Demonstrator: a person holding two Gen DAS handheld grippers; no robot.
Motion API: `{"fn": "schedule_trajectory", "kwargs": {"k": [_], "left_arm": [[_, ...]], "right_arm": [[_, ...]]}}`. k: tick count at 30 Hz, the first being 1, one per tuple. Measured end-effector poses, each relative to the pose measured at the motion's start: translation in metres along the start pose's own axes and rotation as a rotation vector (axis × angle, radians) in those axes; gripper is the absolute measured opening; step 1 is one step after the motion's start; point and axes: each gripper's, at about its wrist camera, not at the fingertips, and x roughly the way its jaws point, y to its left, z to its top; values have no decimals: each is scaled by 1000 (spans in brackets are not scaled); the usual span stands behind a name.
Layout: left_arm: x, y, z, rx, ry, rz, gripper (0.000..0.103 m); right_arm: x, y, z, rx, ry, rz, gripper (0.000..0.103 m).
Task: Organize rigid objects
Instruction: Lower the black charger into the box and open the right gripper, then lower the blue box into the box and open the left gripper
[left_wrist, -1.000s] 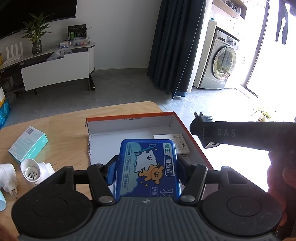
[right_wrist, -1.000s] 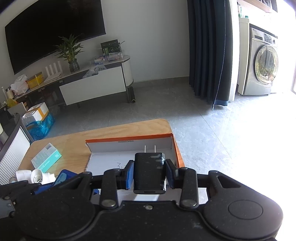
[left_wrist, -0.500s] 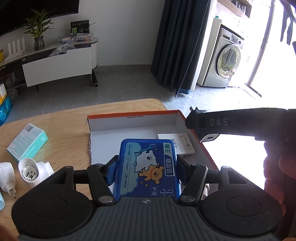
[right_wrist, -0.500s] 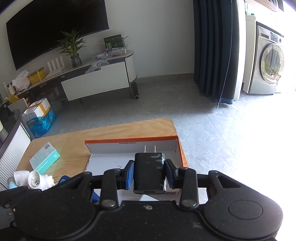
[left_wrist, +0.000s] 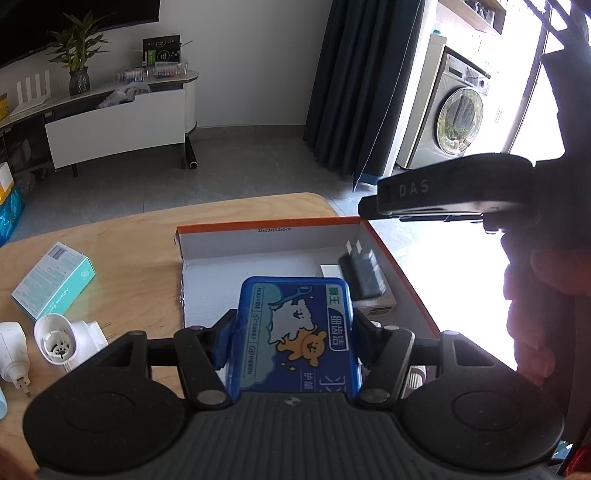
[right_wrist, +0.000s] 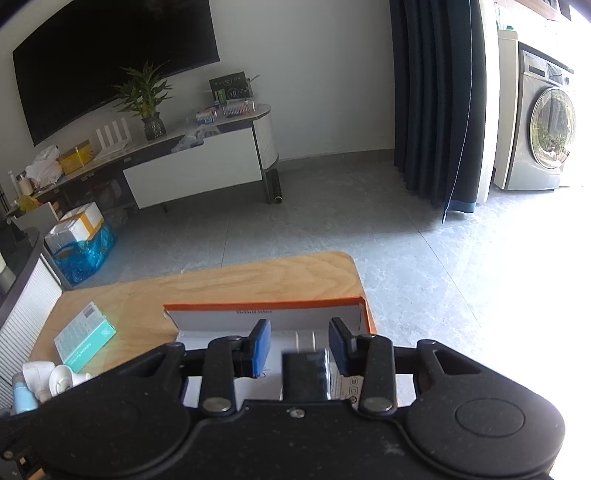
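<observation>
Half a second ago the right gripper (right_wrist: 300, 345) was clamped on the black charger (right_wrist: 306, 374); now its blue pads (right_wrist: 261, 341) stand spread apart and the charger is let go, lying low centre in the right wrist view inside the orange-rimmed box (right_wrist: 258, 306). In the left wrist view the charger (left_wrist: 361, 273) sits right of centre, resting on a white carton (left_wrist: 373, 306) near the box's right wall (left_wrist: 402, 273); its long axis runs toward the top of the frame, prongs pointing at the far wall, tilted slightly left. The left gripper (left_wrist: 293, 332) is unchanged, clenched on the blue tin (left_wrist: 295, 332), long axis along the fingers, held over the near part of the box. The right gripper body (left_wrist: 443, 194) hangs at the right of that frame, higher than before. On the desk (left_wrist: 140, 258), at left: teal carton (left_wrist: 53, 284), white plugs (left_wrist: 55, 341).
</observation>
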Motion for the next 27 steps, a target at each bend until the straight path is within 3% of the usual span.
{"fn": "schedule_trajectory", "kwargs": {"k": [12, 19, 21, 27], "left_arm": [[16, -3, 2, 1, 20, -12, 63], [32, -8, 21, 7, 26, 17, 63], [32, -8, 26, 4, 25, 26, 63], [19, -11, 28, 3, 3, 43, 73]], "right_arm": [[-48, -15, -22, 17, -45, -44, 45], [-68, -13, -35, 23, -57, -58, 48], [-71, -12, -37, 25, -55, -63, 53], [-77, -8, -41, 33, -56, -65, 60]]}}
